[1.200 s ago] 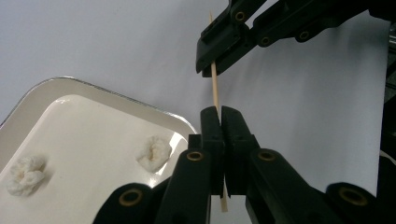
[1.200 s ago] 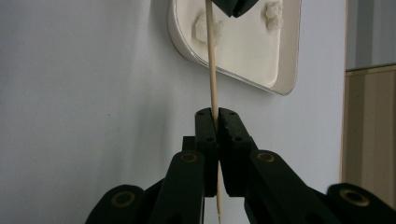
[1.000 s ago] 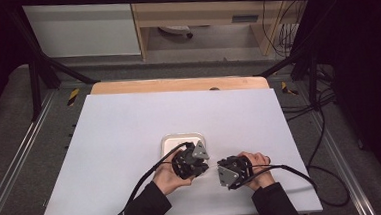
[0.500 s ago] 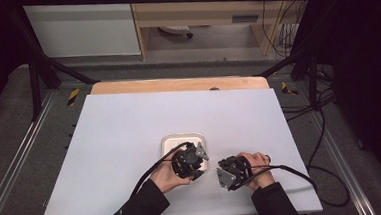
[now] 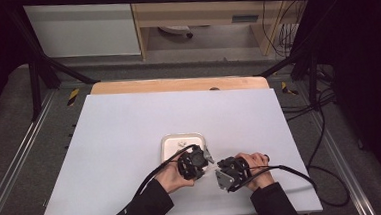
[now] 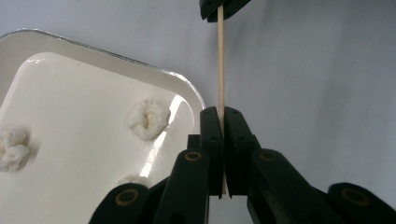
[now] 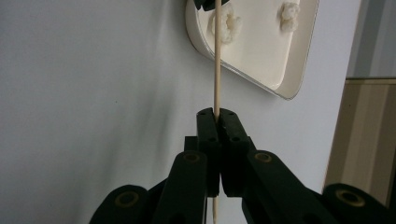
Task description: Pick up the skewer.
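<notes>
while both my hands sit low at the near edge of the white table top (image 5: 130, 141), i list what i have. item one: a thin pale wooden skewer stick (image 6: 221, 70), pinched at both ends and stretched between my two tools just off the near right corner of the tray, above the table. item two: left gripper (image 6: 222, 114), black two-jaw tongs, which have just opened a little and closed again; the jaws now stand narrow, clamped on the stick. in the left gripper view the stick runs straight up from between them to the other tool's jaw tips at the top edge. item three: right gripper (image 7: 217, 114), same make, jaws pressed tight on the stick, which passes through them and shows below the tips as well. item four: a shallow white rounded-corner rectangular tray (image 5: 167, 148), flat on the table, just beyond and left of my left hand (image 5: 170, 176). item five: small white fluffy lumps (image 6: 148, 119) lying loose on the tray floor, apart from one another; what they are made of i cannot tell. item six: right hand (image 5: 255, 168), close beside the left, a black cable trailing off to the right.
</notes>
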